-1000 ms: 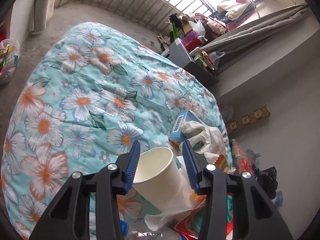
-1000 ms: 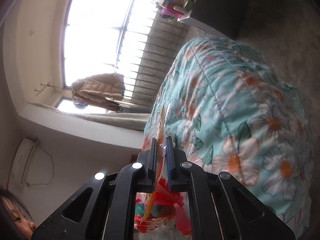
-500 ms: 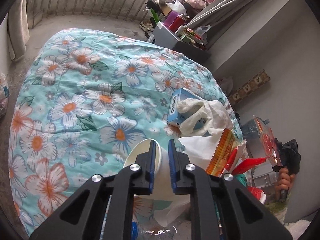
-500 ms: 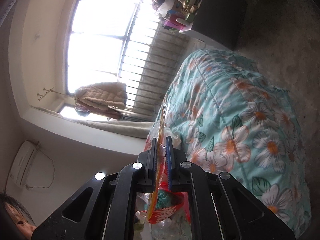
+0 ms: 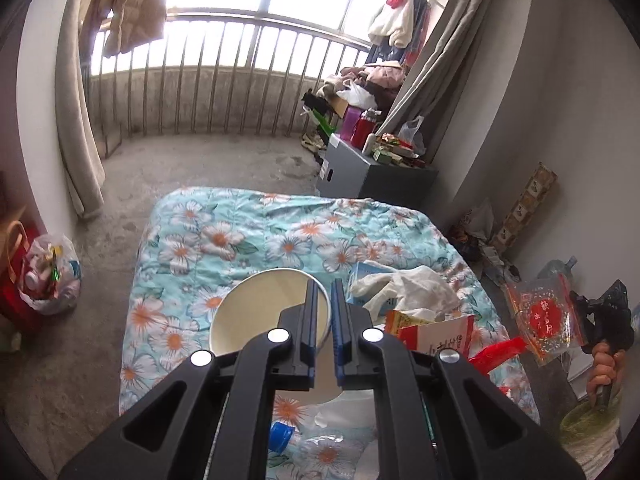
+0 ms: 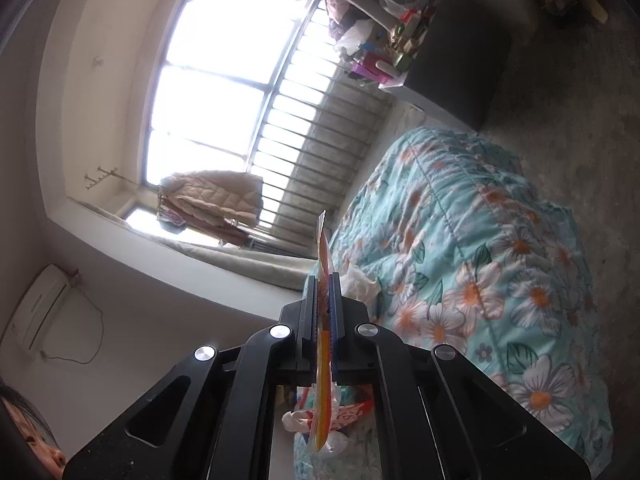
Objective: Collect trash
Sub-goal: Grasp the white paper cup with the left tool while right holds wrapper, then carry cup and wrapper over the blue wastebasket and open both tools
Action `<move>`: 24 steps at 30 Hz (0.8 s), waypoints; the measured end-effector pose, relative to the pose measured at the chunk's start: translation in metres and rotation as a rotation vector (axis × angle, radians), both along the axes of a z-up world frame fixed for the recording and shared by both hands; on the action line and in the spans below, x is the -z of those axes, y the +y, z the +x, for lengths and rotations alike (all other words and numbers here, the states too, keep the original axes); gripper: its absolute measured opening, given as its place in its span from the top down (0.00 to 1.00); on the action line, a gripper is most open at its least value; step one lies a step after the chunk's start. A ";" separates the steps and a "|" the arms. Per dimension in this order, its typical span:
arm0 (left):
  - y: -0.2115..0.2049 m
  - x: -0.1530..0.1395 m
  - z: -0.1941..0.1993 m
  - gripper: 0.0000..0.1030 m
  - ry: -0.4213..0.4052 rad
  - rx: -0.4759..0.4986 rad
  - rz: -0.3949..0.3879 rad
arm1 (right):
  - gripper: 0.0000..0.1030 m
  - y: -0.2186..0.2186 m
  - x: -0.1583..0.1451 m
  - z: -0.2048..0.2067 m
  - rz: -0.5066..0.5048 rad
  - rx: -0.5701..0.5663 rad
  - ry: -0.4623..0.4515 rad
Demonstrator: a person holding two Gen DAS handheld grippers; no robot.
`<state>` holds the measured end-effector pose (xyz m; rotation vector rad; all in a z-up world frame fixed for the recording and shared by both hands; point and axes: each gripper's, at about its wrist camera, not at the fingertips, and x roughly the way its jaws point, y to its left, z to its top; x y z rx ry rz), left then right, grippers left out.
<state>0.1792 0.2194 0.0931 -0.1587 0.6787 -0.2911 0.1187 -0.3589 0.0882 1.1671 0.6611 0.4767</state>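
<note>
1. Left gripper (image 5: 324, 316) is pinched on the rim of a white paper cup (image 5: 256, 316): one finger sits inside the mouth, the other outside the wall. Its jaws have just been closing, with that rim between them.
2. Right gripper (image 6: 323, 300) is clamped tight on a thin orange-and-red wrapper (image 6: 323, 364), seen edge-on as a sliver in its own camera.
3. Only the left view shows that wrapper flat-on (image 5: 546, 320), held off the bed's right edge, with a hand (image 5: 604, 368) on the grip beneath.
4. Only the left view shows the litter on the floral quilt (image 5: 248, 240): a blue box (image 5: 362, 272), crumpled white tissue (image 5: 408, 288), a red-and-white packet (image 5: 436, 334) and a blue bottle cap (image 5: 282, 434).
5. The cup's base is hidden behind the left gripper's frame, so whether it touches the quilt cannot be told.
6. Beneath the right gripper, a red-and-clear tangle of plastic is blocked by the frame and hard to make out.
</note>
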 end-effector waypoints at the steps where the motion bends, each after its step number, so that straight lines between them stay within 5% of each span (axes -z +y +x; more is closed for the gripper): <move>1: -0.006 -0.008 -0.006 0.94 -0.017 -0.003 0.013 | 0.98 -0.002 -0.002 -0.003 -0.008 0.009 -0.006; 7: -0.066 -0.048 -0.035 0.94 -0.078 0.100 0.005 | 0.98 -0.016 -0.009 -0.022 -0.061 0.063 -0.028; 13: -0.175 -0.064 -0.032 0.94 -0.041 0.298 -0.005 | 0.98 -0.047 -0.003 -0.049 -0.078 0.144 -0.028; 24: -0.451 -0.021 -0.005 0.94 0.186 0.628 0.130 | 0.98 -0.147 0.025 -0.141 -0.185 0.506 0.049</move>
